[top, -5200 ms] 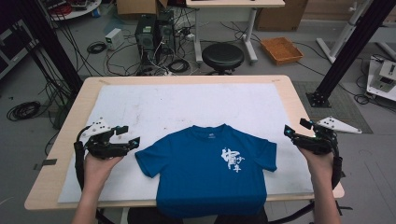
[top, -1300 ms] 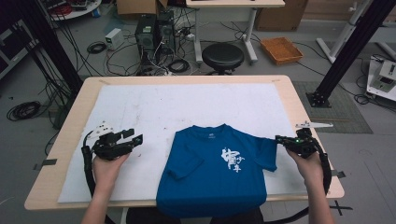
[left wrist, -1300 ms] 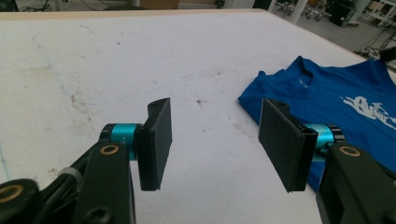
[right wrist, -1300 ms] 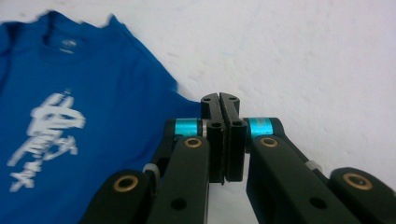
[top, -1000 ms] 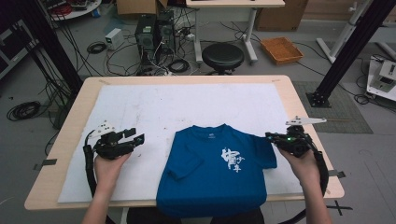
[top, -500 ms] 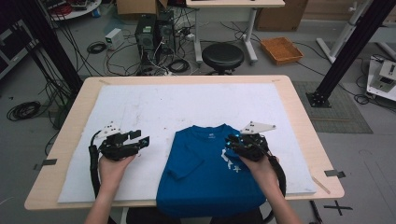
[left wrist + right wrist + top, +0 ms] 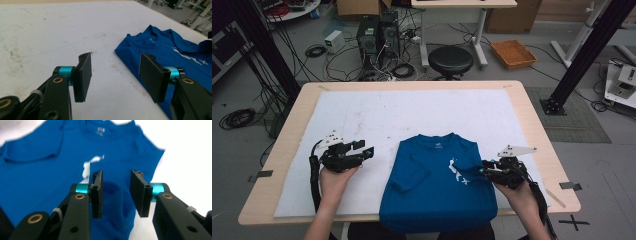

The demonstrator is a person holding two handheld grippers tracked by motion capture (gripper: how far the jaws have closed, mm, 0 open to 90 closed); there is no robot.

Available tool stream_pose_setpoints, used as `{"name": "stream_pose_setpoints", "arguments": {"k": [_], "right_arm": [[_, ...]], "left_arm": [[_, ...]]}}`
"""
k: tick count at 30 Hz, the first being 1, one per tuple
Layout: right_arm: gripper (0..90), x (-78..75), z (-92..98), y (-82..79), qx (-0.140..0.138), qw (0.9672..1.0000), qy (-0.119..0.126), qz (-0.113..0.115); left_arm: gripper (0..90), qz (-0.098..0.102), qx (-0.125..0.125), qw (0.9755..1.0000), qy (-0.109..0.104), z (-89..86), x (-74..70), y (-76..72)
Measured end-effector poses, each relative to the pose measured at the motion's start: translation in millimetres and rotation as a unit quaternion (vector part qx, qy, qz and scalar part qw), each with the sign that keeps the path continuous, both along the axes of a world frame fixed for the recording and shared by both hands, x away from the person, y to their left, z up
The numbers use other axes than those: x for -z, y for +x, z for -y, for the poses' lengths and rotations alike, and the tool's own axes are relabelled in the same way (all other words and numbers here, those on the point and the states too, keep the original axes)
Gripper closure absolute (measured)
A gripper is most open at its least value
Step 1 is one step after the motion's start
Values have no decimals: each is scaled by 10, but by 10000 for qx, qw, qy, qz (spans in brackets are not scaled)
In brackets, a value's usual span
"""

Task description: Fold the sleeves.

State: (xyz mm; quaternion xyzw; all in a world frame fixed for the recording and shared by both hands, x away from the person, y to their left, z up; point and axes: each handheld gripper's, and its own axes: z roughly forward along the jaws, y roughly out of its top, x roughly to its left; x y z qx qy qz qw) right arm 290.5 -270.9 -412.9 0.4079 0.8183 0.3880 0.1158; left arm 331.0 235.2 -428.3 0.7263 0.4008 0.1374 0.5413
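A blue T-shirt [image 7: 437, 180] bearing a white chest print is lying on a white, faintly stained mat [image 7: 377, 112] edged by a pale wooden table [image 7: 539, 135], while black grippers are showing teal collars behind their pads.

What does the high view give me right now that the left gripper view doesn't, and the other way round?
High view: both tools together, the left tool over bare white mat beside the shirt, the right tool over the shirt's right side, both sleeves folded in, plus the stool and orange tray beyond the table.

Left gripper view: its jaws close up, standing open with nothing between them, and stains on the mat.

Both: the blue T-shirt, its collar and white print.
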Motion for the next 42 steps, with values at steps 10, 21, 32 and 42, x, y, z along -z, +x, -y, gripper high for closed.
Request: {"name": "stream_pose_setpoints", "arguments": {"k": [10, 21, 32, 42], "right_arm": [[877, 38, -245, -110, -996, 9943, -313, -234], [592, -128, 8, -10, -549, 9981, -190, -195], [370, -425, 134, 469, 691, 9916, 396, 1017], [290, -264, 278, 470, 1055, 9874, 421, 1105]], "left_arm": [[435, -26, 84, 10000, 21, 41, 11, 5], [428, -45, 141, 9999, -17, 67, 13, 19], [383, 86, 226, 9996, 110, 170, -96, 49], [360, 132, 133, 9996, 221, 204, -127, 51]]}}
